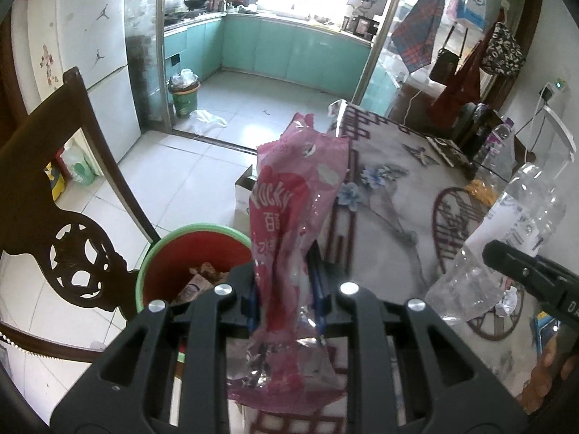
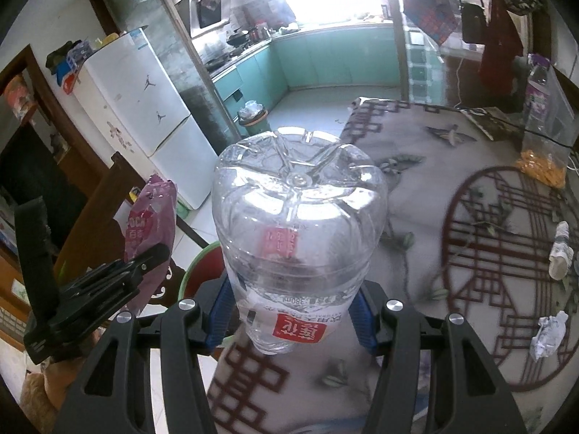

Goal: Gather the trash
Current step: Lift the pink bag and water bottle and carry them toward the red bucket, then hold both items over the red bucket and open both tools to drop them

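The left gripper [image 1: 286, 289] pinches the pink wrapper [image 1: 289, 217] by the red bin [image 1: 173, 253]; the right gripper [image 2: 293, 311] squeezes the clear bottle [image 2: 296, 224] above the counter [image 2: 416, 188]; the floppy wrapper might miss the bin; the smooth bottle might slip.

The left gripper [image 1: 286, 289] is pinched nearly closed on a wrapper [image 1: 289, 217]. The right gripper [image 2: 293, 311] (jaws partly spread) clamps a bottle [image 2: 296, 224], both angled downward.
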A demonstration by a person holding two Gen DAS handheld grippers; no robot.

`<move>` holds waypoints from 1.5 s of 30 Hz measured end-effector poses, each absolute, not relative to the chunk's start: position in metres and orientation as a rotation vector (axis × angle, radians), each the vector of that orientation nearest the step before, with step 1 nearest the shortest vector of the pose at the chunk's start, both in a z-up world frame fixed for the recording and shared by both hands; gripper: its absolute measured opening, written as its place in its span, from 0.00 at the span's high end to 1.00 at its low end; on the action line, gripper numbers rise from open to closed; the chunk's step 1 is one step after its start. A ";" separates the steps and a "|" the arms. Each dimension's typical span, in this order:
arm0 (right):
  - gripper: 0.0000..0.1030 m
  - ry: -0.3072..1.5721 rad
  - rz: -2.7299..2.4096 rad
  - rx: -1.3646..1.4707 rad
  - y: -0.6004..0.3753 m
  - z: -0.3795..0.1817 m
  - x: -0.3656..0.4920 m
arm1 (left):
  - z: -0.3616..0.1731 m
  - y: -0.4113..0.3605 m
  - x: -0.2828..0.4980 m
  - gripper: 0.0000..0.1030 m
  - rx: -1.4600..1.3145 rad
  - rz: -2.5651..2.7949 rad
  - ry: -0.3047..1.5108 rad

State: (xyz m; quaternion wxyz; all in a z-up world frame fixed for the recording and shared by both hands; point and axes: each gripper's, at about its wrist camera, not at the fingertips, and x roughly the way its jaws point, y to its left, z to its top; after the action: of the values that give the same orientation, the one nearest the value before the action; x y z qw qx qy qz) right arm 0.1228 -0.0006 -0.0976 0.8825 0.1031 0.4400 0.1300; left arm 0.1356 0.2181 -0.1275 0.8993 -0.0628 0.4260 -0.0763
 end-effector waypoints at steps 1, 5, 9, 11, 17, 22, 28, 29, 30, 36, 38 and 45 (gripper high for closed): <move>0.47 0.918 0.275 0.213 0.004 -0.098 0.124 | -0.129 0.222 0.137 0.79 -0.132 -0.156 0.884; 0.47 0.927 0.294 0.197 0.027 -0.100 0.133 | -0.134 0.241 0.143 0.79 -0.143 -0.145 0.895; 0.47 0.946 0.322 0.174 0.052 -0.107 0.143 | -0.139 0.260 0.149 0.78 -0.157 -0.126 0.907; 0.47 0.956 0.334 0.163 0.062 -0.111 0.147 | -0.142 0.271 0.152 0.79 -0.166 -0.113 0.912; 0.47 0.992 0.372 0.151 0.092 -0.126 0.158 | -0.152 0.298 0.161 0.79 -0.190 -0.079 0.935; 0.47 1.020 0.392 0.127 0.114 -0.136 0.166 | -0.161 0.313 0.168 0.79 -0.200 -0.060 0.954; 0.47 1.052 0.423 0.105 0.132 -0.150 0.172 | -0.168 0.325 0.176 0.79 -0.207 -0.044 0.969; 0.47 1.054 0.427 0.102 0.136 -0.151 0.173 | -0.169 0.326 0.177 0.79 -0.210 -0.041 0.971; 0.47 1.054 0.433 0.098 0.139 -0.152 0.173 | -0.171 0.327 0.178 0.79 -0.212 -0.040 0.973; 0.47 1.020 0.455 0.070 0.151 -0.148 0.178 | -0.174 0.328 0.182 0.79 -0.219 -0.037 0.978; 0.43 1.019 0.461 0.075 0.153 -0.148 0.182 | -0.174 0.328 0.182 0.74 -0.217 -0.036 0.980; 0.25 0.995 0.441 0.090 0.144 -0.138 0.179 | -0.168 0.332 0.180 0.41 -0.218 -0.005 0.958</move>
State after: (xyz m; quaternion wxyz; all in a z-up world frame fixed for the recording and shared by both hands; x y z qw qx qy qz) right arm 0.1793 0.1439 -0.1380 0.8548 0.0428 0.4729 0.2095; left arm 0.1798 0.3319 -0.1684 0.8817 -0.1048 0.4600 -0.0025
